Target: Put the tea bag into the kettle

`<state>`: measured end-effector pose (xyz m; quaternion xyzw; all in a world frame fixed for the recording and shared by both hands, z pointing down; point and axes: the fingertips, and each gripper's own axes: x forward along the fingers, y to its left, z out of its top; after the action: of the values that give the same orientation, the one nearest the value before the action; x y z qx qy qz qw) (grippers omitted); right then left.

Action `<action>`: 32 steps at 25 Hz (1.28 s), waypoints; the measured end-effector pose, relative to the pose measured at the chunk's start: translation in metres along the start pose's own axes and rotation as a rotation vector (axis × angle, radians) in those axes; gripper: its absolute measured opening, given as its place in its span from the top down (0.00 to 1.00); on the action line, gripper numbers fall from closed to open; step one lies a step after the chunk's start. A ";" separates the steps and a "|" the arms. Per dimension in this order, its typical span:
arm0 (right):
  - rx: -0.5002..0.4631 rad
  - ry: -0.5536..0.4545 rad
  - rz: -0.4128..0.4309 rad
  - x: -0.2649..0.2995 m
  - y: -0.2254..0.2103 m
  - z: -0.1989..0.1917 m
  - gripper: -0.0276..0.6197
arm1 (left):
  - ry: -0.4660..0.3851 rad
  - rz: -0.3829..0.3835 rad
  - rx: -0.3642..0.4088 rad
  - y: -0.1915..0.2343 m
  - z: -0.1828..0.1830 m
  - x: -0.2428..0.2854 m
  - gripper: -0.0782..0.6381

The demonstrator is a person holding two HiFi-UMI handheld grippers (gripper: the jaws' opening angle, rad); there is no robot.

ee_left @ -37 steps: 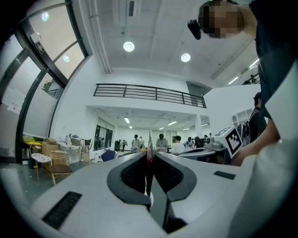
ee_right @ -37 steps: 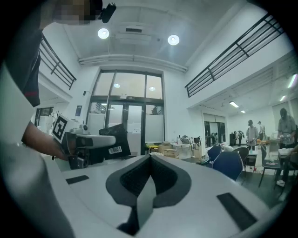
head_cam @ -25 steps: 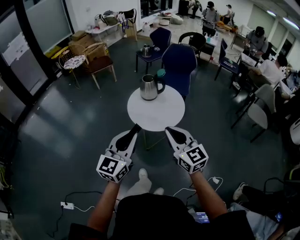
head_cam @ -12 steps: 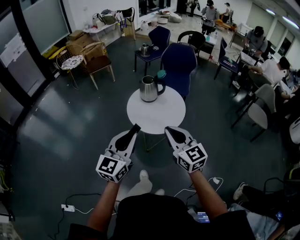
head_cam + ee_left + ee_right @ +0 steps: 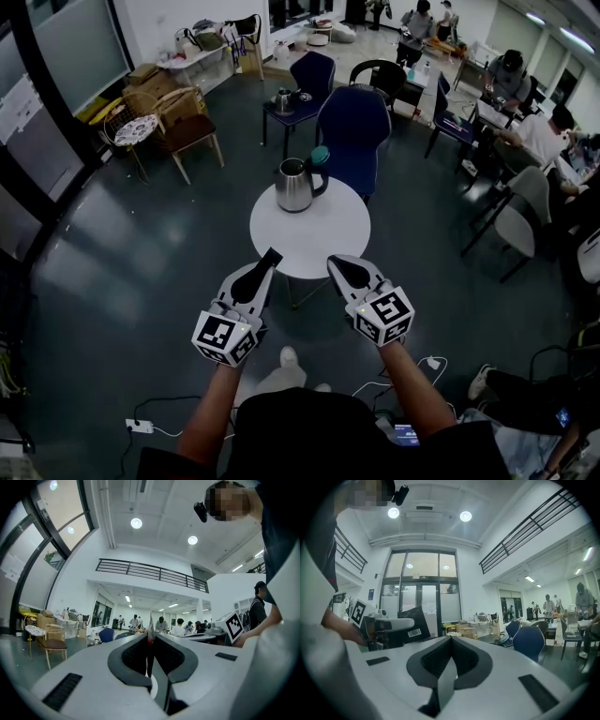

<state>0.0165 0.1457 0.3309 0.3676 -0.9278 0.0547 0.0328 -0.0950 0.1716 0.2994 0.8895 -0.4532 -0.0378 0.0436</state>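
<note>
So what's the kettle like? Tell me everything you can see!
The kettle is shiny silver metal, with a dark curved handle at its right in the head view. It stands upright near the far edge of the round white table. Only the table touches it. Whether its lid is on, I can't tell.

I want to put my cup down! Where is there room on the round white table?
The white table is bare across its middle, near side and right side. Only the far left is taken, where the kettle stands. The blue chair crowds the far rim, so reach in from the near side.
</note>
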 end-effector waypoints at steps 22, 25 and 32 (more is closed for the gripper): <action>0.033 0.027 -0.032 0.096 -0.069 -0.002 0.93 | 0.015 -0.042 -0.030 0.090 -0.008 0.081 0.83; 0.035 0.035 -0.035 0.110 -0.074 -0.001 0.93 | 0.021 -0.046 -0.037 0.104 -0.008 0.088 0.83; 0.002 0.053 -0.044 0.134 -0.084 0.007 0.93 | 0.022 -0.062 -0.030 0.131 -0.007 0.102 0.83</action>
<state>-0.0232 -0.0072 0.3444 0.3864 -0.9182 0.0644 0.0582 -0.1397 0.0131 0.3178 0.9028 -0.4242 -0.0363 0.0607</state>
